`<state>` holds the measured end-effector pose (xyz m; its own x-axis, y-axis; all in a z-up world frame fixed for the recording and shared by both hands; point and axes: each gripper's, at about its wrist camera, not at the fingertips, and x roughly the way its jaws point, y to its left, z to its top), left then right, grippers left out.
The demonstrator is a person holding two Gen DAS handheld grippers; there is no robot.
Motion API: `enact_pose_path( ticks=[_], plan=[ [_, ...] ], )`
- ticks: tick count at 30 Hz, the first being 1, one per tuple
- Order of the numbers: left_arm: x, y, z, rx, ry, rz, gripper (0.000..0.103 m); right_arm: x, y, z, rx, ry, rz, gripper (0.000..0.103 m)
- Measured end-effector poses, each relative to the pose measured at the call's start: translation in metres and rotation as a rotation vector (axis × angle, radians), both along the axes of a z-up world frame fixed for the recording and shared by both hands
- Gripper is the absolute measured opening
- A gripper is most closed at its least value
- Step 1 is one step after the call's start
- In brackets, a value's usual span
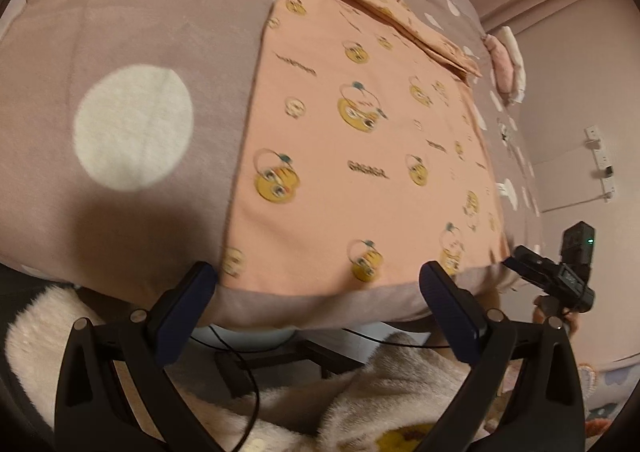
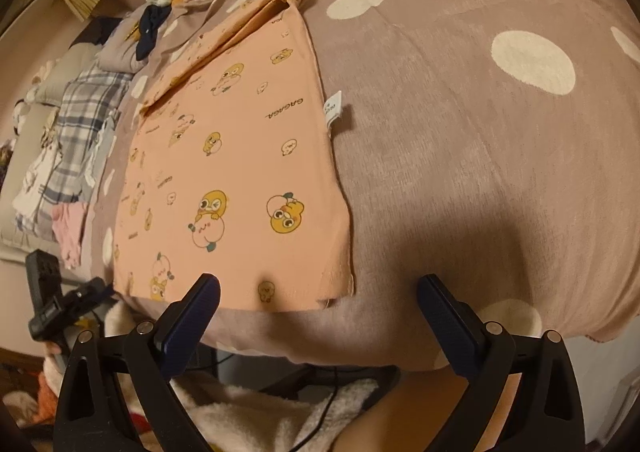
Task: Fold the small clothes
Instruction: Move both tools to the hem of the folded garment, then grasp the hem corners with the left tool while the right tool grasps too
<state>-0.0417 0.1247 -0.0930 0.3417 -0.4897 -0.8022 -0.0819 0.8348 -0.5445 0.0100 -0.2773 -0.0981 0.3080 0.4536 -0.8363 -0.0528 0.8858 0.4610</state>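
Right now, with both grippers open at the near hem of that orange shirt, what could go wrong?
1. The orange shirt lies flat on the soft dotted bedcover; a gripper pinching the hem might grab the cover too.
2. The left gripper and right gripper sit at different corners; uneven lifting could skew the fold.
3. The folded-in sleeve may slip loose as the hem is raised.

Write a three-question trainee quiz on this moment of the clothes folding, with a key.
1. True or false: both grippers are open, the left gripper and the right gripper.
2. What lies flat on the polka-dot bedspread? A) peach cartoon-print garment B) a blue towel C) a striped sock
3. Fill in: a white ____ sticks out from the garment's side seam in the right wrist view.

Key: 1 true; 2 A; 3 label
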Motion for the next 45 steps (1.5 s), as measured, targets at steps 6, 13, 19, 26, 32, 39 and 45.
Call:
enact_pose_path(
  ticks=[6, 13, 19, 26, 32, 39, 45],
  plan=[
    [-0.001, 0.006, -0.002, -0.083, 0.013, 0.037, 0.101, -0.005, -0.005, -0.003, 0.024, 0.012, -0.010, 0.099],
    [0.005, 0.007, 0.002, -0.164, 0.016, 0.049, 0.083, -0.005, -0.003, -0.003, 0.010, 0.014, -0.010, 0.099],
    [0.011, -0.002, 0.006, -0.157, 0.013, 0.019, 0.082, -0.006, -0.002, -0.004, -0.015, 0.013, 0.000, 0.099],
    [0.014, 0.018, -0.002, -0.165, 0.057, 0.096, 0.081, -0.008, -0.003, -0.005, -0.010, 0.016, -0.006, 0.099],
    [0.012, 0.015, 0.000, -0.108, 0.057, 0.075, 0.058, -0.010, -0.003, -0.006, -0.016, 0.014, -0.008, 0.099],
    [0.014, 0.006, -0.003, -0.086, 0.056, 0.029, 0.045, -0.010, -0.009, -0.005, 0.036, 0.033, -0.042, 0.099],
    [0.018, 0.009, -0.005, -0.094, 0.078, 0.050, 0.041, -0.015, -0.018, -0.006, 0.115, 0.039, -0.066, 0.093]
  ],
)
